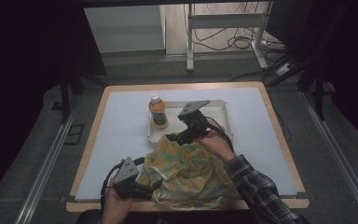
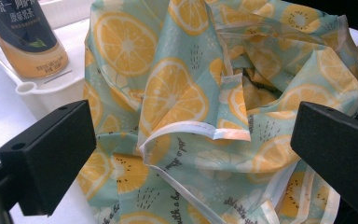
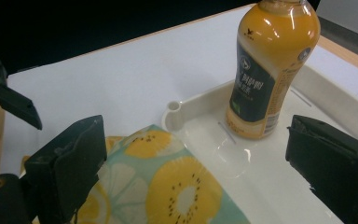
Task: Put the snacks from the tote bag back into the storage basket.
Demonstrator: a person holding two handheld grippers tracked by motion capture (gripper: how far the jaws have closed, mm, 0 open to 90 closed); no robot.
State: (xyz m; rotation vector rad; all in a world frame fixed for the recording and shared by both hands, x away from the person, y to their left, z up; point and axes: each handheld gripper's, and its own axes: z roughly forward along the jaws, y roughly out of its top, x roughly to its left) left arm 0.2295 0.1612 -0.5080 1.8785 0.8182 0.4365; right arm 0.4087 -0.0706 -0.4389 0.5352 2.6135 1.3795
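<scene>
Standing upright in the white tray (image 1: 223, 114), a juice bottle (image 1: 157, 112)

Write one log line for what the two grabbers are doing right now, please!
left gripper: open, at fruit-print cloth | right gripper: open, over cloth edge at white tray | juice bottle: upright in tray

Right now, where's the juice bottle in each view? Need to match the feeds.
High view: juice bottle stands upright in the white tray's left end, beyond the citrus-print cloth.
Left gripper view: top left corner, cap cut off, behind the cloth.
Right gripper view: upper right, standing in the tray.
Shared landmark: the tray's round corner post beside the bottle.
</scene>
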